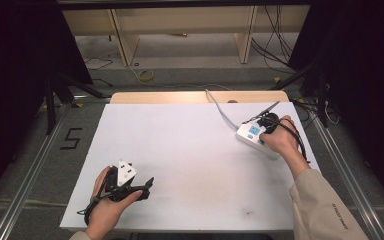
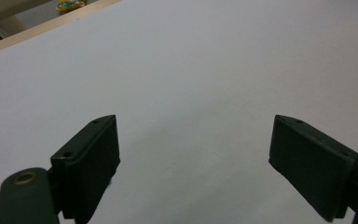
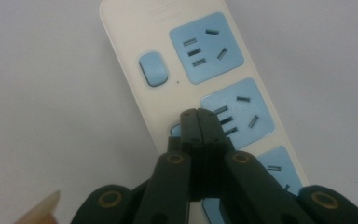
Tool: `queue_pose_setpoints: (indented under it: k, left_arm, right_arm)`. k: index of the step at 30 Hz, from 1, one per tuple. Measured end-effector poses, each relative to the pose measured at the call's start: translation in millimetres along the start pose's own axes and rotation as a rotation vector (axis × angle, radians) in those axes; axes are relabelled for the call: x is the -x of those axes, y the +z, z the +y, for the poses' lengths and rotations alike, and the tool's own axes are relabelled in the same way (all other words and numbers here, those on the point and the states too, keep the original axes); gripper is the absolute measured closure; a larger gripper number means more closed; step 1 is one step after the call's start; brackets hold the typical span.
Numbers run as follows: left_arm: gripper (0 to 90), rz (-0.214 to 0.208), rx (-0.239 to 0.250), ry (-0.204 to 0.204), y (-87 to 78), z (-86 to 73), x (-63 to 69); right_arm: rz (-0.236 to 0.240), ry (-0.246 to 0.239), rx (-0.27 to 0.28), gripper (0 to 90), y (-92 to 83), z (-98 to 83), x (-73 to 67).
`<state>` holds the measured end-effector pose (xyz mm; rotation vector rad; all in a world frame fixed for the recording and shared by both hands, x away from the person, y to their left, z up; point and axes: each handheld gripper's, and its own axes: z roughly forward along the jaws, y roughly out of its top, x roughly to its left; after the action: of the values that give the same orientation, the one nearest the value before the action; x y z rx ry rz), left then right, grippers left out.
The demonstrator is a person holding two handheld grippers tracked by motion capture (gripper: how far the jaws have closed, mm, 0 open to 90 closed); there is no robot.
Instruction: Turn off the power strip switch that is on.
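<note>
Left gripper (image 1: 139,188) sits near the front-left of the white rectangular table top (image 1: 190,150), held in the person's left hand (image 1: 105,212), a grey three-cornered plate (image 1: 125,172) on top of it. In the left gripper view its two black jaws stand wide apart, nothing between them, bare white surface ahead. Right gripper (image 3: 199,122) is at the far-right part of the table, in the person's right hand (image 1: 280,140), beige sleeve (image 1: 325,210) behind it. It is over the white plastic power strip with light-blue socket faces (image 3: 177,70), which lies flat on the table near the right edge, set at an angle, its grey cable (image 1: 219,106) running off toward the far edge of the table. In the right gripper view the jaws are pressed together, no gap, nothing held; the closed tips sit over the strip between a partly hidden light-blue rocker switch and the middle socket face (image 3: 237,112). Cannot tell if the tips touch the strip or hover just above it. The other light-blue switch (image 3: 153,69) next to the far socket (image 3: 207,46) is clear of the jaws. A black number marking (image 1: 71,138) is on the floor left of the table; loose cables (image 1: 275,45) lie on the floor beyond the table.
</note>
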<state>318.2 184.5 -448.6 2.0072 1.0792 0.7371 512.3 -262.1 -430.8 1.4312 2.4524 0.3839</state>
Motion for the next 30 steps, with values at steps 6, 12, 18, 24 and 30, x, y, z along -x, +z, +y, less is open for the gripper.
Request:
queue_pose_setpoints:
  k: [6,12,18,24,30]
  left_arm:
    - [15.6,-0.001,0.000,0.000,0.1,0.0,0.2]
    - [15.7,-0.001,0.001,0.001,-0.1,0.3,0.4]
    - [15.7,-0.001,-0.002,0.000,0.4,0.1,0.2]
    - [15.7,0.000,-0.003,0.000,0.6,0.2,0.4]
    - [15.7,0.001,-0.002,-0.001,0.3,0.1,0.3]
  right_arm:
    - [0.002,-0.001,0.000,90.0,-0.1,-0.2,0.3]
    - [0.005,0.003,0.003,90.0,-0.2,-0.4,0.8]
    - [-0.006,0.010,0.008,90.0,-1.8,-1.7,4.3]
    - [0.009,0.020,0.031,90.0,-3.7,-3.1,4.5]
    - [0.011,0.019,0.055,90.0,-7.5,-3.0,2.6]
